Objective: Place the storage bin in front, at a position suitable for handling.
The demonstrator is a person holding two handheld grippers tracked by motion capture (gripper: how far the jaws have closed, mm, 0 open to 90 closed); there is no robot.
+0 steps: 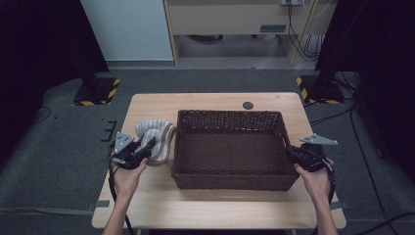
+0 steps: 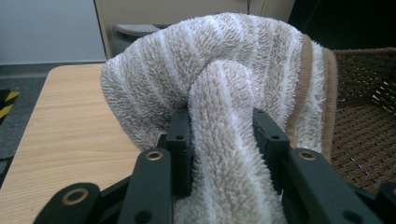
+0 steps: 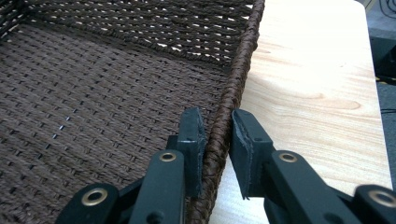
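On my screens the towel (image 2: 224, 60) is fluffy beige with white stripes, plus a plain tan band along one edge. The basket (image 3: 93, 93) is dark brown wicker, woven in tight rows with a braided rim. Both grippers are black: my left gripper (image 2: 223, 140) and my right gripper (image 3: 217, 140) show brass-coloured rivets. The tabletop (image 1: 215, 205) is pale wood with light grain, the floor (image 1: 58, 156) grey carpet.

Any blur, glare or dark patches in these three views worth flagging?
High view: soft and dim, corners nearly black, towel and basket legible. Left gripper view: towel pile sharp, background soft. Right gripper view: basket rim crisp, table brightly lit, no harsh glare.
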